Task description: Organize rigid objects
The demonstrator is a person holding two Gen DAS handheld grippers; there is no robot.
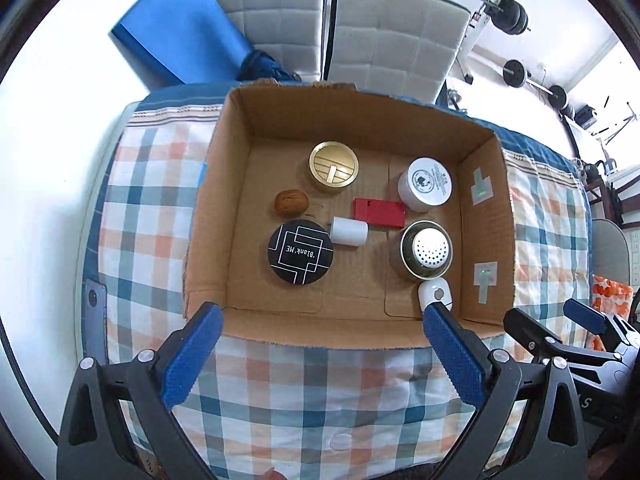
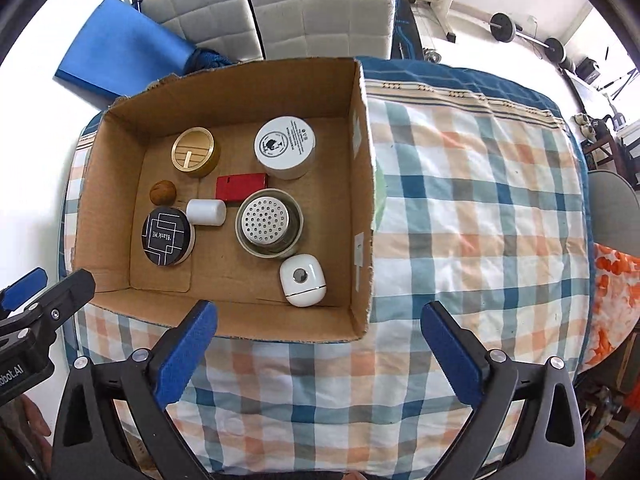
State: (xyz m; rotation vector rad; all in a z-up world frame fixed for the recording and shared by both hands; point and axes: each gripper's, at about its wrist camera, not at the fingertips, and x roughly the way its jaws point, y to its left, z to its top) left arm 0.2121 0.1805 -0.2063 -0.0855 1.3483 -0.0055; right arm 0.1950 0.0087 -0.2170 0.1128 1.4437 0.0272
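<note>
An open cardboard box (image 1: 236, 128) (image 2: 362, 184) lies on a checked cloth. Inside it are a gold tin (image 1: 333, 165) (image 2: 195, 155), a white jar (image 1: 425, 183) (image 2: 285, 146), a red box (image 1: 379, 212) (image 2: 240, 187), a walnut (image 1: 291, 202) (image 2: 163, 192), a white cylinder (image 1: 349, 231) (image 2: 206, 212), a black "Blank ME" tin (image 1: 300, 251) (image 2: 166, 236), a metal strainer cup (image 1: 426, 249) (image 2: 269, 223) and a white earbud case (image 1: 435, 294) (image 2: 303, 280). My left gripper (image 1: 322, 326) is open and empty over the box's near edge. My right gripper (image 2: 320, 324) is open and empty at the box's near right corner.
The checked cloth (image 2: 472, 208) covers the table. Two white padded chairs (image 1: 336, 28) and a blue folder (image 1: 176, 28) stand behind the box. An orange patterned cloth (image 2: 612, 296) lies at the right edge. Barbells (image 1: 516, 16) are in the background.
</note>
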